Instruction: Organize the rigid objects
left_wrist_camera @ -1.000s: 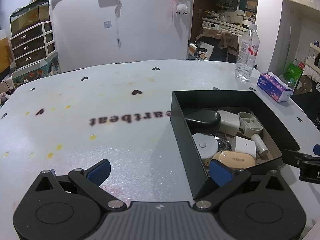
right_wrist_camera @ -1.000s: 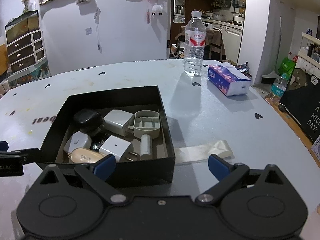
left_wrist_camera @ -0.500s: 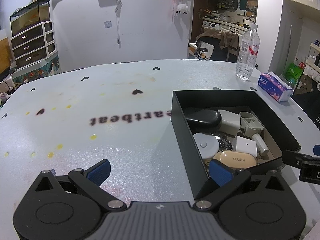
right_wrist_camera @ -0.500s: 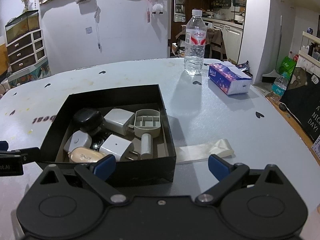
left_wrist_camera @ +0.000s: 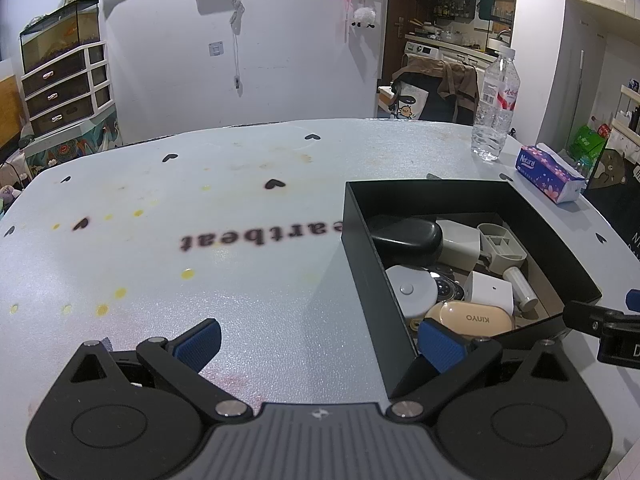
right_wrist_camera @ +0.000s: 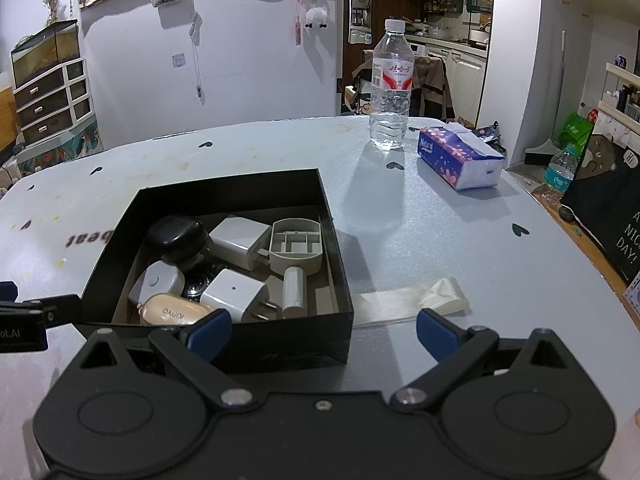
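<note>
pale table [left_wrist_camera: 248, 288], both gripper jaws wide, flanking black box [right_wrist_camera: 224, 192]

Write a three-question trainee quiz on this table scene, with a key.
1. True or false: the left gripper holds something.
2. What lies flat on the table right of the black box? A) plastic strip B) spoon C) phone
3. Fill in: the tissue pack sits beside the water ______.

Key: 1 false, both it and the right gripper are open and empty. 2 A, the plastic strip. 3 bottle.
</note>
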